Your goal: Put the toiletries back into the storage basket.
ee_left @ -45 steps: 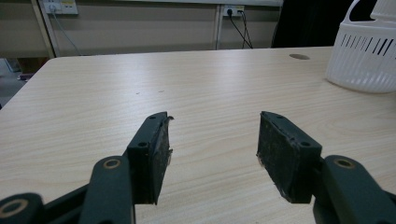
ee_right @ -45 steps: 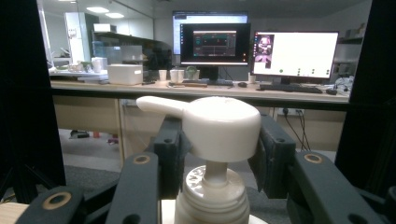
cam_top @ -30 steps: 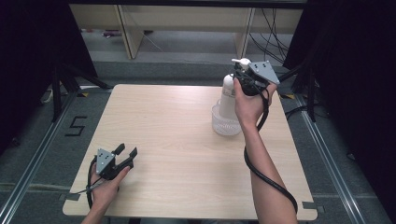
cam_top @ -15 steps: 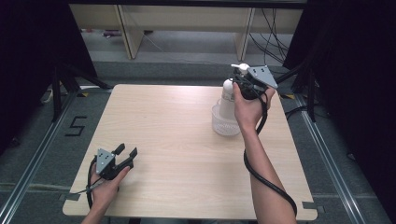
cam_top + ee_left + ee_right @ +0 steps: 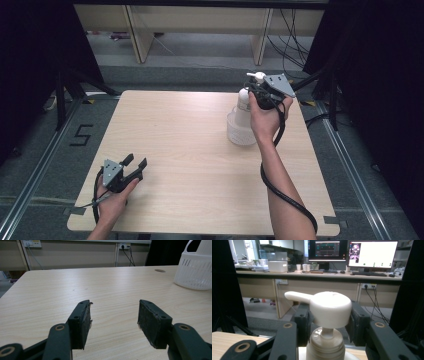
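A white pump bottle (image 5: 243,102) stands upright in a small white slotted basket (image 5: 240,134) at the table's far right. My right gripper (image 5: 256,81) reaches its top from the near side. In the right gripper view the two black jaws sit on either side of the pump head (image 5: 330,308), pads against it, the spout pointing left; the right gripper (image 5: 329,315) is shut on that head. My left gripper (image 5: 136,162) rests near the table's front left corner, jaws open with nothing between them. The left gripper (image 5: 113,315) view looks across bare wood, with the basket (image 5: 193,272) at its upper right.
The light wooden table (image 5: 190,135) is bare between the two hands. A black cable (image 5: 280,192) trails along the right forearm. Beyond the far edge are desk legs, loose cables and floor. A floor mark "5" (image 5: 80,135) lies left of the table.
The right gripper and the pump head sit very slightly lower than a second ago. The left gripper has not moved.
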Action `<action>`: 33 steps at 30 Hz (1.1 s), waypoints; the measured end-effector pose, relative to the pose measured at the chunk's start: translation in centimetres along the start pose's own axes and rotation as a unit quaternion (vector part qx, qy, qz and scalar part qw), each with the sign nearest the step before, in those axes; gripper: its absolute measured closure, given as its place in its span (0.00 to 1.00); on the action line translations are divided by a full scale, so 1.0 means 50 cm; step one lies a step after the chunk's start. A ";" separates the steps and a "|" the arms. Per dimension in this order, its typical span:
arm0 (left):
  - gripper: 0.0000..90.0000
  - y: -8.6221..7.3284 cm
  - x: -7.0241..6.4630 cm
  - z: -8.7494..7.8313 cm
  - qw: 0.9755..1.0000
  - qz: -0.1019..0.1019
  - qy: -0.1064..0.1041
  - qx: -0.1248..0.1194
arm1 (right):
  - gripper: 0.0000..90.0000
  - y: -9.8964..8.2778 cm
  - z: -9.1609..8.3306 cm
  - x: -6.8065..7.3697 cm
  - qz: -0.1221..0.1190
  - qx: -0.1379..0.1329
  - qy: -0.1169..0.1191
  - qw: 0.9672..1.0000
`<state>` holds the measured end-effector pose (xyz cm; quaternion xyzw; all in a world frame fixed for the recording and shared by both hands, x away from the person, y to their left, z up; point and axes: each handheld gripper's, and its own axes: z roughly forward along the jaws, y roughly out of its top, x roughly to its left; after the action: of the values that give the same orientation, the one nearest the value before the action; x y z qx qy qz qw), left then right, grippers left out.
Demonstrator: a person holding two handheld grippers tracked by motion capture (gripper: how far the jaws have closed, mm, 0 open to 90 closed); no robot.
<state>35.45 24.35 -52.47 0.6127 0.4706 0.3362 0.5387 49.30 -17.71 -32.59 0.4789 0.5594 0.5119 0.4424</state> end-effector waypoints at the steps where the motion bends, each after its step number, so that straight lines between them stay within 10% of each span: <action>1: 0.48 0.000 0.000 0.000 1.000 0.000 0.000 0.000 | 0.67 -0.005 0.000 0.000 0.001 0.004 0.000 1.000; 33: 0.48 0.000 0.000 0.000 1.000 0.000 0.000 -0.002 | 0.66 -0.056 0.012 -0.003 0.005 0.032 -0.002 0.999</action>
<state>35.46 24.34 -52.48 0.6117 0.4703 0.3367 0.5397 49.67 -17.81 -35.43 0.4963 0.5723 0.4952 0.4254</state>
